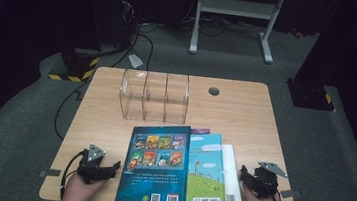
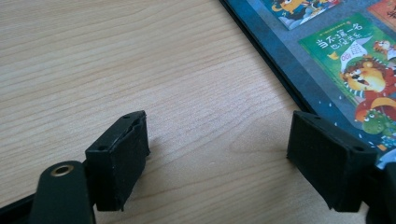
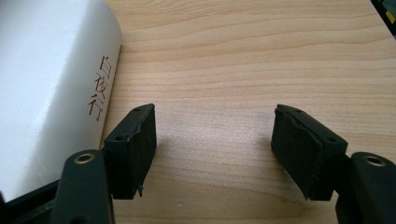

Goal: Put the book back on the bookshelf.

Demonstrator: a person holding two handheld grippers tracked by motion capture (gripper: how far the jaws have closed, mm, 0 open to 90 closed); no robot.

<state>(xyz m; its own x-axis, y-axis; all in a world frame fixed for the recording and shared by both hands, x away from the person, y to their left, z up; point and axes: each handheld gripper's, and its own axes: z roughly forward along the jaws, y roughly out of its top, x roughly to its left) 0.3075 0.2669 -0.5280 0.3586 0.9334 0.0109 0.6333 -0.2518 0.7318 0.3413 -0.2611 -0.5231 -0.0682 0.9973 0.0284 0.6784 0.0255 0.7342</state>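
Three books lie overlapped at the near edge of the surface (image 1: 108,123), long axes running away from the person: dark book (image 1: 155,168), green book (image 1: 206,174), white book (image 1: 231,179). Bare wood flanks the stack, where the left claw (image 1: 114,166) and right claw (image 1: 242,173) rest wide and empty, pointing inward. Behind stands a clear rack (image 1: 154,97).

Three books overlap at near edge of table (image 1: 108,123): left book (image 1: 155,168) on top, middle book (image 1: 206,176) partly under it, right book (image 1: 234,176) lowest, sticking out rightward. Clear three-bay organizer (image 1: 154,97) stands behind books, toward table's middle. Cable hole (image 1: 213,91) right of organizer. Left gripper (image 1: 109,168) on table just left of left book; right gripper (image 1: 245,177) just right of right book.
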